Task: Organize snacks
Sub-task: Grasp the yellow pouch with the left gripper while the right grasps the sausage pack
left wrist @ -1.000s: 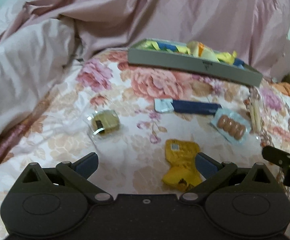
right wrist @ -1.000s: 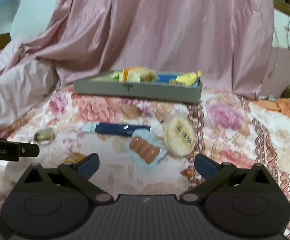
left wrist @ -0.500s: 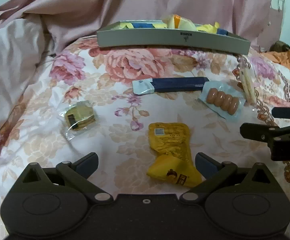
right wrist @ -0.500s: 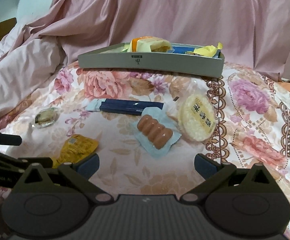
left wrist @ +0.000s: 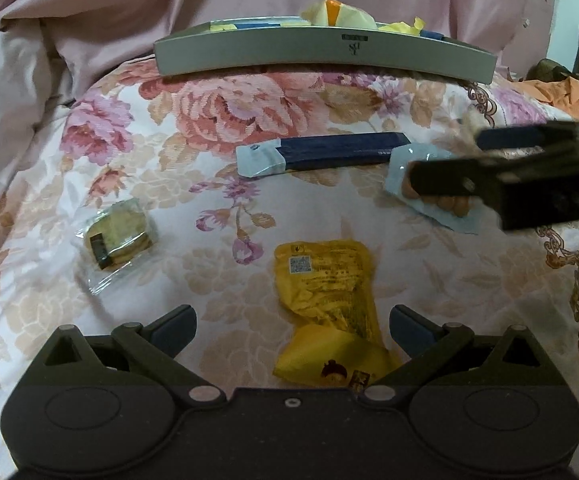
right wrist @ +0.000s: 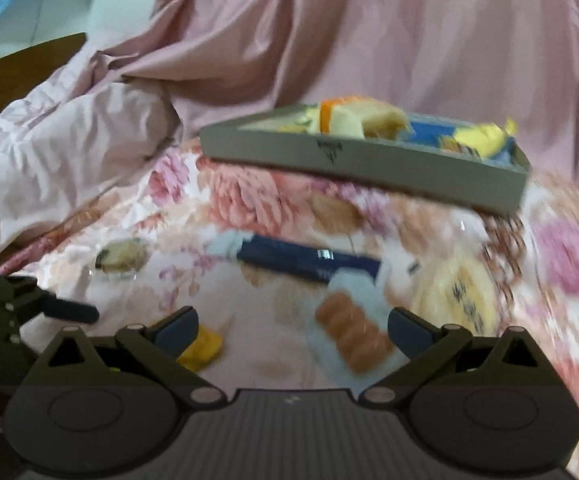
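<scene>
Below, yellow packet (left wrist: 329,300) between wide left tongs (left wrist: 291,326), sausage pack (right wrist: 349,334) (blurred) between wide right tongs (right wrist: 292,326)

On the bed (left wrist: 429,272), a tray (left wrist: 321,51) of snacks lies at the far edge. Before the tray lies a long bar (left wrist: 321,154). A sausage pack (left wrist: 429,200) lies just right of the bar, a biscuit pack (left wrist: 119,234) well to its left, and a pouch (left wrist: 327,280) nearer than the bar.

Right tongs (right wrist: 292,322) apparently dropped over the sausage pack (right wrist: 351,336).
</scene>
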